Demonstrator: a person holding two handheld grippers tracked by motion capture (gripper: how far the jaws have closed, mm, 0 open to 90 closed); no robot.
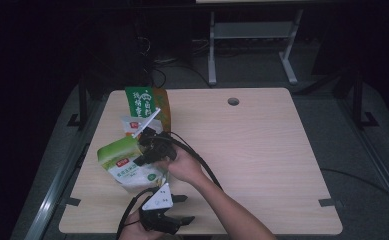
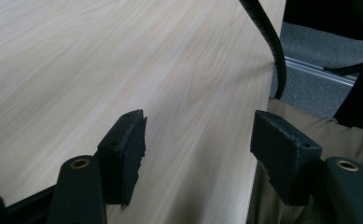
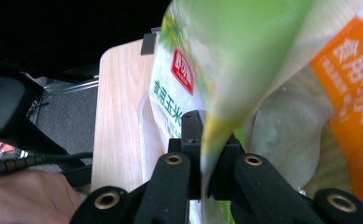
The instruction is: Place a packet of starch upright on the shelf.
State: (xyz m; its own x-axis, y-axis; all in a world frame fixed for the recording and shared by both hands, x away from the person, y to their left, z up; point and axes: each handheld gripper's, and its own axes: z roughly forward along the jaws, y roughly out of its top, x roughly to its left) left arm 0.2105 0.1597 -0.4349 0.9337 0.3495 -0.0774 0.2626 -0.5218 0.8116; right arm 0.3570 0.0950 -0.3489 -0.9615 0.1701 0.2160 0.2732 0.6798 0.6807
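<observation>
While pinching the green bag (image 3: 207, 56), the right claw (image 3: 210, 172) hovers.

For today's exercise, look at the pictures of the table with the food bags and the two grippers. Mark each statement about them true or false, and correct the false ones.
1. The right gripper is shut on the green bag. True.
2. The left gripper holds a bag. False: its jaws stand open with nothing between them.
3. An orange bag stands behind the green one. True.
4. The table has no hole. False: a round hole sits near its far edge.
</observation>
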